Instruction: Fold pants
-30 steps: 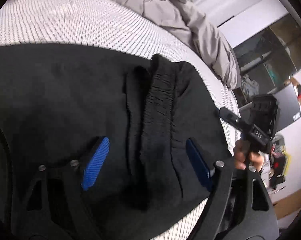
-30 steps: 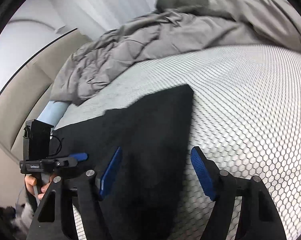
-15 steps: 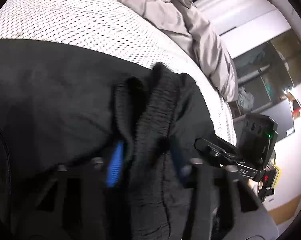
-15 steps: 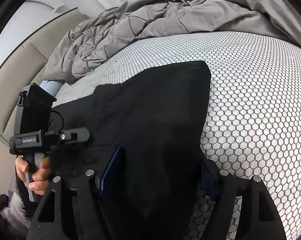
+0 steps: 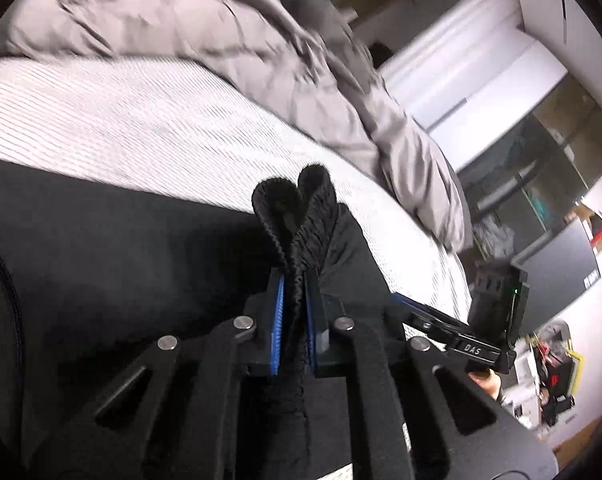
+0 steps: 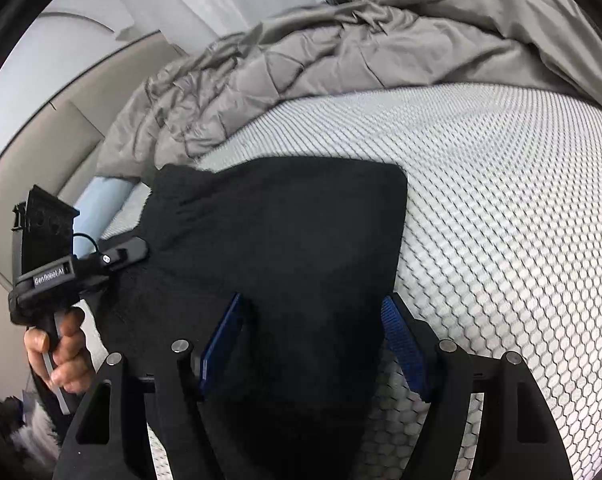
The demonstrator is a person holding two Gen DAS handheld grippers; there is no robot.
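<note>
Only the left wrist view shows the left gripper [image 5: 295, 316] pinching the ribbed waistband [image 5: 297, 216], black pants [image 6: 293, 264] stretching lengthwise ahead of the wide, empty-jawed right gripper [image 6: 315, 344] straddling them.

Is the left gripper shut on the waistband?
Shut: left gripper has both blue pads pressing the bunched waistband of the black pants.

The setting was a home bedroom: white honeycomb-patterned mattress [image 6: 501, 208], rumpled grey quilted duvet [image 6: 341, 44] at 12 o'clock.

Rumpled grey duvet [image 6: 341, 52] on a honeycomb-patterned mattress [image 6: 501, 200]; white walls.
</note>
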